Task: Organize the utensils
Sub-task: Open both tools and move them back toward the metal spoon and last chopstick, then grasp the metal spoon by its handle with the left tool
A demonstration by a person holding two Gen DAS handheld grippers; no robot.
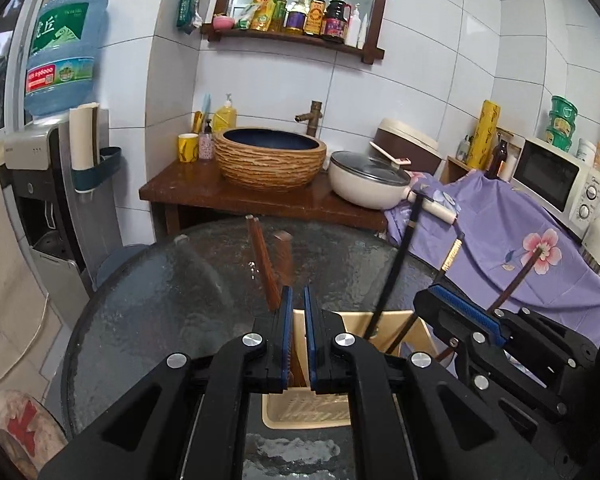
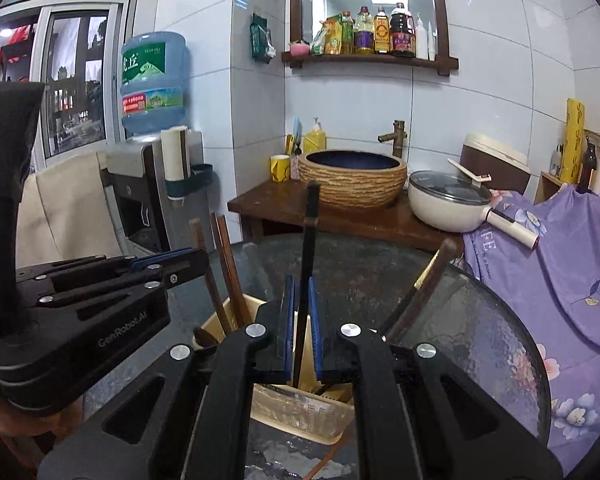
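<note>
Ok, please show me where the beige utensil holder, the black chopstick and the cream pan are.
beige utensil holder (image 2: 300, 412): right wrist view, front wall.
black chopstick (image 2: 310, 236): right wrist view, upper shaft.
cream pan (image 1: 360, 192): left wrist view, side wall.

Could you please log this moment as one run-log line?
left gripper: narrow gap, above beige holder | right gripper: around black chopstick, contact unclear | brown chopsticks: standing in holder

White tiled walls (image 1: 440, 80), wood mirror shelf (image 1: 300, 36), glass table (image 1: 160, 300), window (image 2: 76, 80) left.
</note>
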